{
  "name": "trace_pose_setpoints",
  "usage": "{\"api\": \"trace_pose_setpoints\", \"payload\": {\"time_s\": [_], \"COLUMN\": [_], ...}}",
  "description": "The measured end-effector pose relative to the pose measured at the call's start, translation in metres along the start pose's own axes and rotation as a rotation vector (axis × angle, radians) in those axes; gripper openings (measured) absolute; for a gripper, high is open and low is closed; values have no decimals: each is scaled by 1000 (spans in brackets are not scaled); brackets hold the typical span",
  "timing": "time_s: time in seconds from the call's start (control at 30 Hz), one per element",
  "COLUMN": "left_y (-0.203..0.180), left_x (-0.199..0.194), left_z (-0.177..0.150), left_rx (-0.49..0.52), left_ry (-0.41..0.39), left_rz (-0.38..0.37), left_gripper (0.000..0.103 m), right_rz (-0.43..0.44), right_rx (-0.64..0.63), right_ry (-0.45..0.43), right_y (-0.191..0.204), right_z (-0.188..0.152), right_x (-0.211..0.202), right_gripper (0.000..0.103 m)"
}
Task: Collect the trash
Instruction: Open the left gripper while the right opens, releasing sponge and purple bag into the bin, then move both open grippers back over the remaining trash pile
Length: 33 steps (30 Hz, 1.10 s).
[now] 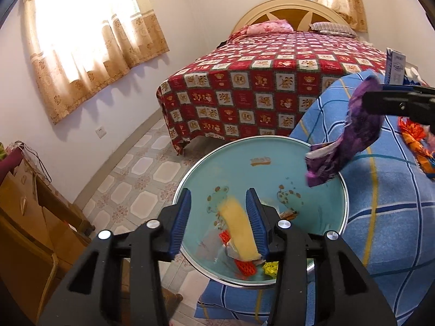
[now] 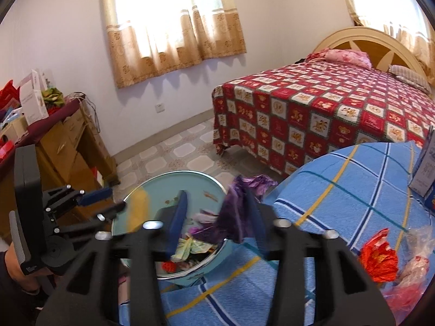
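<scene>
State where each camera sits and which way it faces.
Left wrist: on the left tool, looking down into the bin, bed beyond; its own fingers and the right tool show.
Right wrist: on the right tool, looking down over the bin's rim and the blue cloth; its own fingers and the left tool show.
Shared: bin, bed, blue cloth, purple wrapper.

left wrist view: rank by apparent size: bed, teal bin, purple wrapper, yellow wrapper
1. bed, largest
2. teal bin; it sits nearer the camera, so its look is inflated
3. purple wrapper
4. yellow wrapper, blurred, close to the purple one; that order is unsure
</scene>
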<state>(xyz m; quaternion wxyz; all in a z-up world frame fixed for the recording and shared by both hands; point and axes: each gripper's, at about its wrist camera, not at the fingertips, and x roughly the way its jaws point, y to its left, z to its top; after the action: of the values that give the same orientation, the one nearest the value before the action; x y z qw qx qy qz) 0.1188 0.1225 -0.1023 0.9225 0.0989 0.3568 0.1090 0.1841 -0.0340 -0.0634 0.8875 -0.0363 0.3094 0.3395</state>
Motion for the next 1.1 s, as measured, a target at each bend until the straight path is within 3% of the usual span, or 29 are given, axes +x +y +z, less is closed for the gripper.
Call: {"api": "trace_pose_setpoints", "payload": {"time_s": [0.07, 0.4, 0.73, 0.9, 1.1], "left_y": [-2, 2, -18, -45, -88], "left_x": [-1, -3, -9, -13, -17], "left_z": [-1, 3, 6, 6, 6], "left_rx": [2, -11, 17, 66, 125], "left_ry": [-1, -18, -27, -36, -37], "left_rz": [2, 32, -1, -50, -139], "left_gripper": [58, 78, 86, 88, 88], "right_rz": [-3, -29, -95, -179, -290], "right_rx": [-4, -5, -17, -21, 63], "right_ry": [2, -7, 5, -3, -25], "right_y": [2, 0, -9, -24, -63], "right_z": [-2, -7, -22, -39, -77], "right_x": [0, -4, -28, -64, -125], "right_gripper": [46, 59, 70, 75, 81]}}
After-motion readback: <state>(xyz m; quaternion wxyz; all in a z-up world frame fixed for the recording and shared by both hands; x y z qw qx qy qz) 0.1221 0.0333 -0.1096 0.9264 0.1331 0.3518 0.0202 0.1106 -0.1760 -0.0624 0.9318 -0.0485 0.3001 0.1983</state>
